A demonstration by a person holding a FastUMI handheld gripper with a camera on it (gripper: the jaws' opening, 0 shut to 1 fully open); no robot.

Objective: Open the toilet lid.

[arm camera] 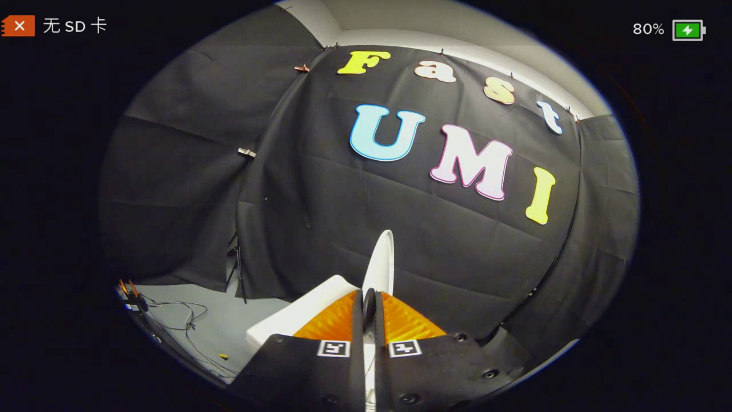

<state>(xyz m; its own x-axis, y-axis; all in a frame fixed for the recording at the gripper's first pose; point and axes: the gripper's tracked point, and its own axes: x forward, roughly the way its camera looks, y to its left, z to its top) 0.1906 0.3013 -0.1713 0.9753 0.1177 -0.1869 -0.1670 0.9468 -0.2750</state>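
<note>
Hand-held gripper [369, 312] narrow, my two fingers drawn in on the edge of the toilet lid [381, 262]. Both seem to press on it, one on each face. The lid stands edge-on to me, a thin white blade rising from between the fingers and tipping slightly away toward the black cloth wall [320, 189]. Its long axis runs straight up and ahead along the line of the fingers.

Just left of the fingers, lower down, a white block [297, 317], probably the toilet body or tank; cannot tell which. Grey floor [229, 320] beyond it, with loose cables [186, 320].

Judgement: the lid looks raised near upright, so the task is well along. What remains is pushing it forward past vertical, then letting go.
</note>
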